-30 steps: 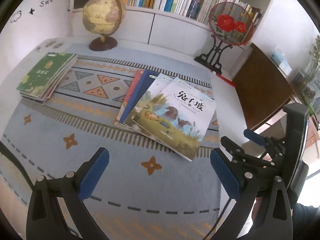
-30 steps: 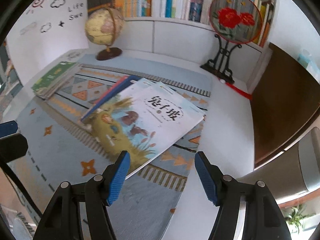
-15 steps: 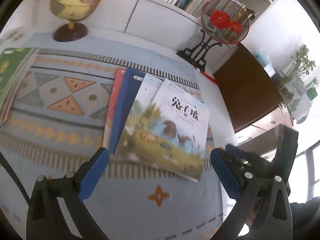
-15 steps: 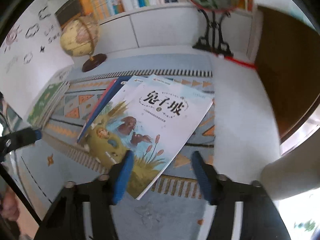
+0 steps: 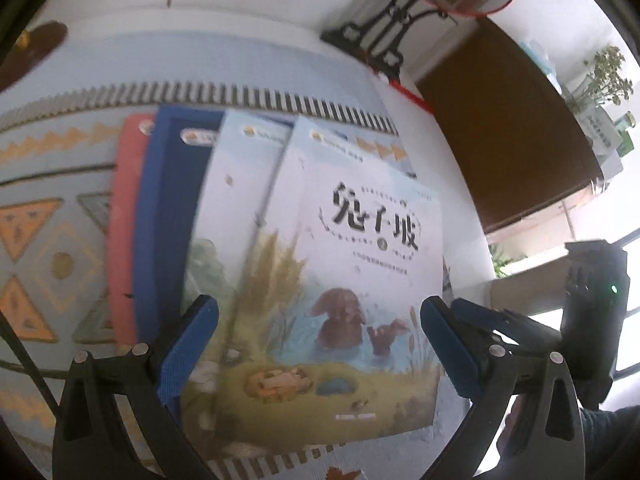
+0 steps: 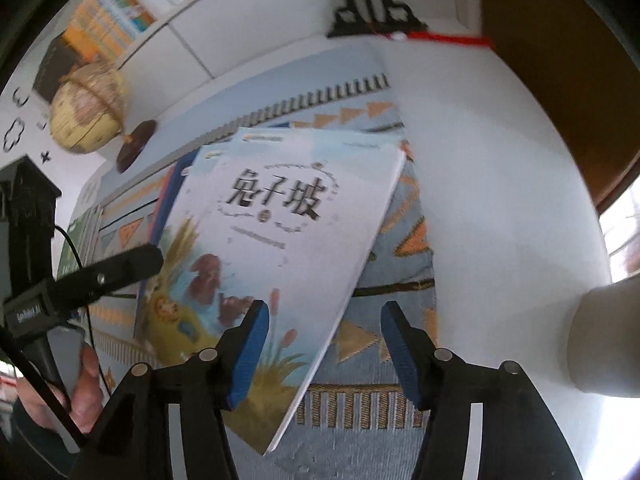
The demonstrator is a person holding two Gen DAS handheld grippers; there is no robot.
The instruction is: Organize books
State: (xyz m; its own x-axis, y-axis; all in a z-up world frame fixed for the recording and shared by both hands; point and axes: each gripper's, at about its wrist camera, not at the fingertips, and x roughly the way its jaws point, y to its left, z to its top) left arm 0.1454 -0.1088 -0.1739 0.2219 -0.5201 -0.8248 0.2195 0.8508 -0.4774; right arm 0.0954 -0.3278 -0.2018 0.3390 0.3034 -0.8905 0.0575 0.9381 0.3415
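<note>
Several thin books lie fanned on a patterned rug (image 5: 48, 240). On top is a pale book with a rabbit picture (image 5: 352, 280) (image 6: 280, 240); under it show a light blue book (image 5: 240, 200), a dark blue book (image 5: 168, 220) and a red book (image 5: 124, 220). My left gripper (image 5: 318, 320) hangs open and wide above the near end of the fan, touching nothing. My right gripper (image 6: 326, 312) hovers over the top book's right edge, its jaws opening and the pads pressing on nothing. The left gripper's fingers (image 6: 120, 268) show side-on at the fan's left.
A globe (image 6: 86, 116) and a black fan stand (image 5: 380, 32) are at the back by a white bookshelf (image 6: 120, 20). A brown desk (image 5: 500, 140) stands right of the rug. A green stack of books (image 6: 70, 248) lies far left. A hand (image 6: 80, 380) holds the left gripper.
Both grippers dropped toward the fanned books and tipped downward, so the books now fill each view. The right gripper rolled, and its jaws stand a little narrower than a second ago.
</note>
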